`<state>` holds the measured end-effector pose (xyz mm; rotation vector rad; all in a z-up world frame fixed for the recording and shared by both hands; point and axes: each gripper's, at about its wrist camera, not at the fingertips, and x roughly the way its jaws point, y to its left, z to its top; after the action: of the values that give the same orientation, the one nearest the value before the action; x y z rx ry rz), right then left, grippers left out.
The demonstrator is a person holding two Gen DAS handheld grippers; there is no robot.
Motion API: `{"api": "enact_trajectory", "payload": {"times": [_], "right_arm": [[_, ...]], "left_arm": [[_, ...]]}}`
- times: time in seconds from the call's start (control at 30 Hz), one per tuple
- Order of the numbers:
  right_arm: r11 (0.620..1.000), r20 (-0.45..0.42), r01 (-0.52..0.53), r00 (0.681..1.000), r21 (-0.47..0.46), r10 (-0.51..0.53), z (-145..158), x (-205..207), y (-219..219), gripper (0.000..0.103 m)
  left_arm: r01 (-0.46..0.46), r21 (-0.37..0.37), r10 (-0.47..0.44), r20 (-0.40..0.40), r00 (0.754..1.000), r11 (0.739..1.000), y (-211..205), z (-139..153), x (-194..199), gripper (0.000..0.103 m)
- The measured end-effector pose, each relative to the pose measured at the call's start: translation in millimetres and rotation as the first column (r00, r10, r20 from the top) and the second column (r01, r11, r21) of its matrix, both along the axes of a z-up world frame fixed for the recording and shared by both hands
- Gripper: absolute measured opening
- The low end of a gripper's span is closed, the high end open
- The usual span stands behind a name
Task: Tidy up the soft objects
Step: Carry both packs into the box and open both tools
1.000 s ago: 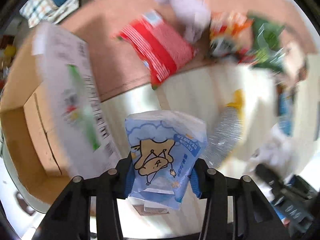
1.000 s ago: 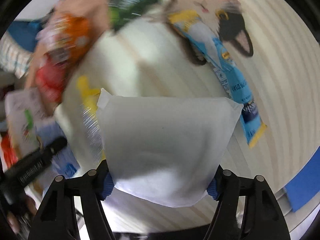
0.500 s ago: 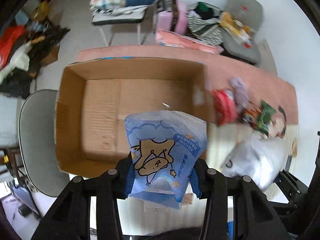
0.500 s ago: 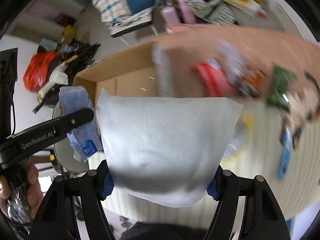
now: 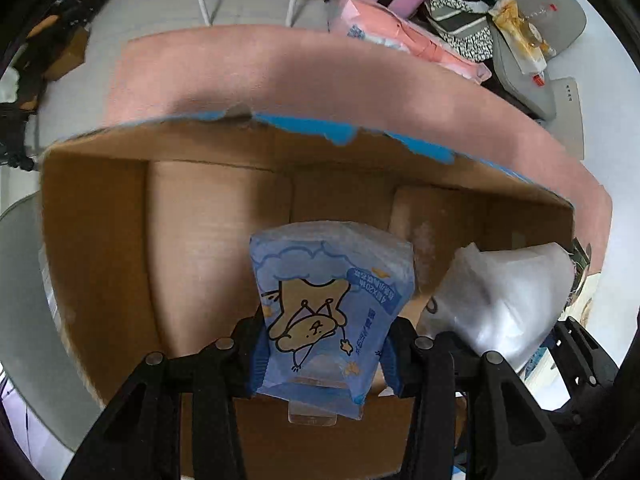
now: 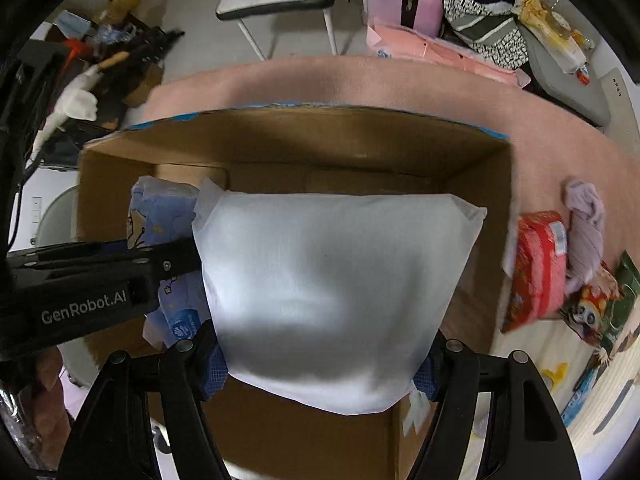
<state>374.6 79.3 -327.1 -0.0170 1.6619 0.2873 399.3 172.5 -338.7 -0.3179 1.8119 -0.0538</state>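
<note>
Both packs over the cardboard box [image 6: 96, 184]

Left gripper [image 5: 324, 354] pinching blue tissue pack [image 5: 330, 312]; right gripper [image 6: 320, 364] clamping white pillow pack [image 6: 332, 292].

Blue tissue pack [image 5: 328, 312] in left claw [image 5: 326, 354]

Pink mat [image 6: 460, 92] — cardboard box [image 6: 360, 136], red pack [image 6: 538, 276] (others beside).

The cardboard box [image 6: 360, 148] was plain brown, its far rim edged in torn blue. Over it, one pack [image 5: 328, 312] was light blue with a tan cartoon bear — the pillow pack [image 6: 332, 300] plain white. Right of the box lay a red-and-white packet [image 6: 536, 280].
</note>
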Motion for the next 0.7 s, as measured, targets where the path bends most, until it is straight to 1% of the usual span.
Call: {"api": "enact_trajectory", "payload": {"times": [0.1,0.2,0.27,0.3,0.33,0.37,0.4,0.43,0.47,0.53,0.57,0.63,0.7], "right_arm": [[1.000,-0.018,0.000,1.000,-0.019,-0.001,-16,8,2,0.074],[0.999,-0.023,0.001,1.000,-0.036,-0.002,-25,10,3,0.074],[0.999,-0.022,-0.002,1.000,-0.041,0.001,-30,12,5,0.076],[0.999,-0.019,-0.002,1.000,-0.048,0.001,-38,18,4,0.077],[0.999,-0.016,0.003,1.000,-0.052,-0.004,-41,20,5,0.080],[0.998,-0.011,0.009,1.000,-0.055,-0.010,-42,21,4,0.086],[0.999,-0.010,0.012,1.000,-0.048,-0.013,-40,21,3,0.089],[0.999,-0.010,0.015,1.000,-0.041,-0.015,-38,20,3,0.091],[0.999,-0.005,0.019,1.000,-0.046,-0.019,-35,19,3,0.096],[0.998,0.007,0.017,1.000,-0.052,-0.017,-27,15,2,0.098],[0.999,0.012,0.019,1.000,-0.051,-0.019,-23,13,2,0.099],[0.998,0.029,0.025,0.999,-0.059,-0.024,-14,7,0,0.103],[0.997,0.062,0.034,0.998,-0.068,-0.029,-4,-1,-4,0.103]], "left_arm": [[0.025,-0.011,-0.025,-0.013,1.000,1.000,-2,-9,6,0.043],[0.038,-0.021,-0.039,-0.023,0.999,0.999,-1,-14,10,0.045],[0.045,-0.022,-0.046,-0.032,0.998,0.999,-2,-17,11,0.047],[0.042,-0.022,-0.043,-0.036,0.998,0.999,0,-17,10,0.048],[0.038,-0.025,-0.039,-0.039,0.998,0.999,0,-15,8,0.052],[0.042,-0.021,-0.043,-0.035,0.998,0.999,1,-16,9,0.062],[0.046,-0.015,-0.047,-0.024,0.999,0.999,2,-12,8,0.068],[0.046,-0.010,-0.046,-0.016,0.999,0.999,5,-9,6,0.082],[0.044,0.005,-0.044,-0.006,0.999,0.999,9,-5,3,0.091],[0.048,0.032,-0.049,0.023,0.999,0.998,14,6,-2,0.095],[0.048,0.058,-0.050,0.036,0.998,0.997,18,12,-6,0.099],[0.035,0.087,-0.042,0.073,0.996,0.996,24,27,-14,0.100],[0.025,0.117,-0.038,0.104,0.994,0.993,30,39,-24,0.100]]}}
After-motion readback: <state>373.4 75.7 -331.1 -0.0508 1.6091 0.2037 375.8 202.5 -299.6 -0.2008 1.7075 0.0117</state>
